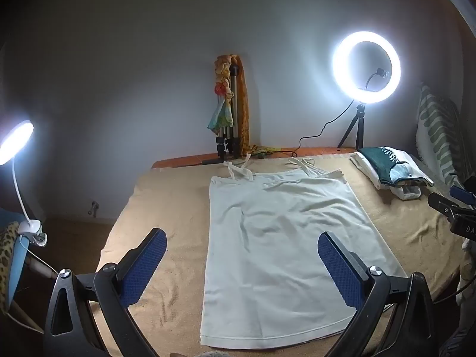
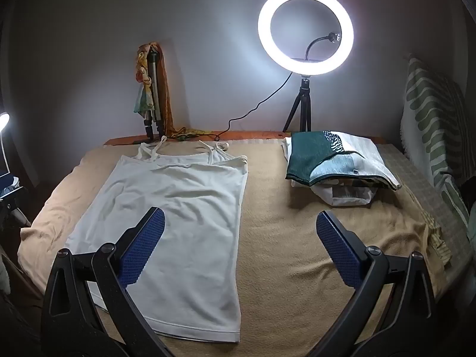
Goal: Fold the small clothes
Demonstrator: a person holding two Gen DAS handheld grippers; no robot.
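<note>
Here a white strappy top (image 1: pixel 282 238) lies flat on a tan blanket (image 1: pixel 166 196), its thin straps at the far end and its hem nearest the cameras. In the left wrist view it sits just ahead of and between the fingers of the left hand-held gripper (image 1: pixel 242 248), its hem running below the right blue pad. In the right wrist view the same top (image 2: pixel 184 226) lies to the left, under and beyond the left finger of the right hand-held gripper (image 2: pixel 241 229), while bare blanket (image 2: pixel 285 238) fills the gap between that tool's fingers.

Ahead and right of the right hand-held gripper, a stack of folded clothes (image 2: pixel 336 160) with a dark green piece on top shows large and clear; the left view catches it (image 1: pixel 389 169) only small, far to the right. Only the left view shows the clip-on lamp (image 1: pixel 16 142) in full on its white neck, and a black part of the other tool (image 1: pixel 455 214) at its right edge. A lit ring light (image 2: pixel 305 31) on a small tripod and a folded tripod draped with cloth (image 2: pixel 153 89) stand beyond the blanket against the wall.

Both hand-held grippers are spread wide, with nothing between their blue pads; neither visibly touches the top.
</note>
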